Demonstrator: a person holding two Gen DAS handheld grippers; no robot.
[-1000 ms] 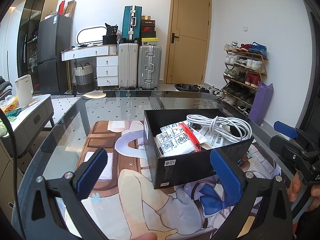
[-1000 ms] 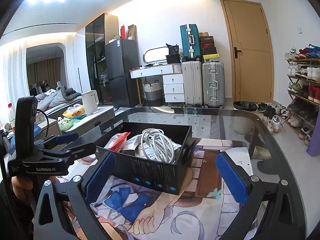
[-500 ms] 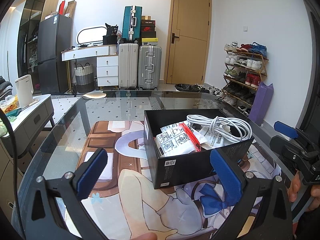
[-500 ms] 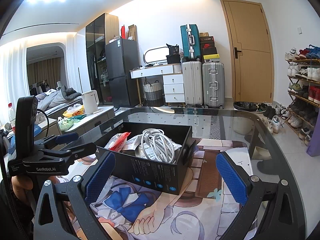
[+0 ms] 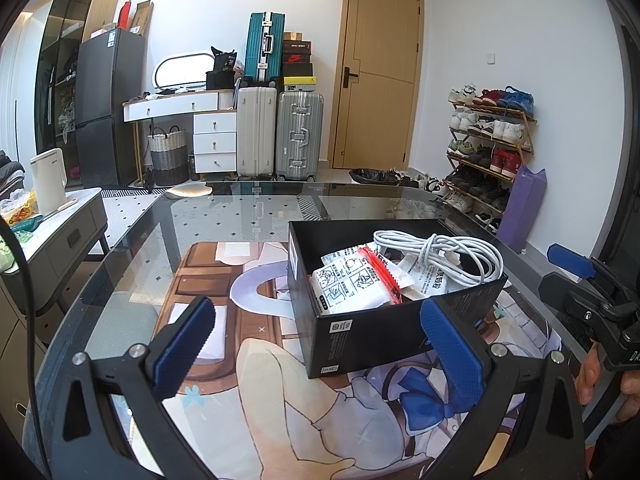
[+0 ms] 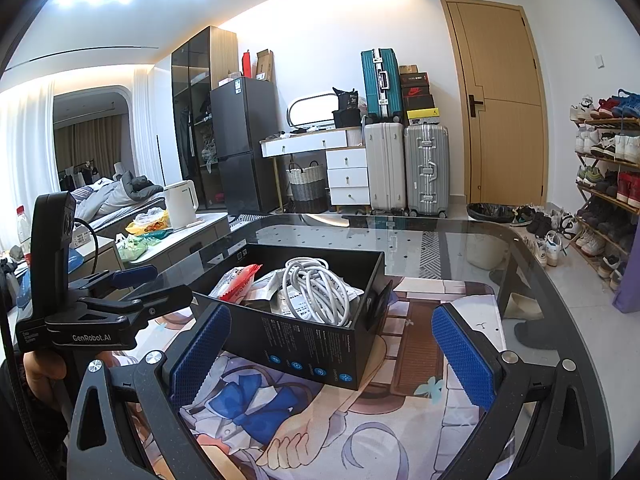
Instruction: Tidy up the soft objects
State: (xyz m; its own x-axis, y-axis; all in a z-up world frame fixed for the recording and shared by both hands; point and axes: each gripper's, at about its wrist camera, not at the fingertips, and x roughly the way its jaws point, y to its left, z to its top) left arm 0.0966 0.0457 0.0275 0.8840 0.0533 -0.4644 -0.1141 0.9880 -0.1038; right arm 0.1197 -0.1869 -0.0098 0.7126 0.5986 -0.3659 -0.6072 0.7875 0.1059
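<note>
A black open box [image 5: 372, 332] [image 6: 304, 344] stands on the glass table. Inside lie a coiled white cable [image 5: 444, 256] [image 6: 316, 292], white soft packets [image 5: 348, 288] [image 6: 298, 300] and a red-edged packet [image 5: 380, 272] [image 6: 240, 278]. My left gripper [image 5: 320, 356] is open and empty, just in front of the box's near-left corner. My right gripper [image 6: 332, 356] is open and empty, in front of the box's near side. Each gripper also shows in the other view: the right one [image 5: 592, 292], the left one [image 6: 120, 304].
The glass table [image 5: 224, 216] carries an illustrated mat [image 5: 280, 392] under the box. A side cabinet with a white kettle [image 5: 48, 182] stands to the left. Suitcases [image 5: 280, 136], a door and a shoe rack [image 5: 492, 140] line the far wall.
</note>
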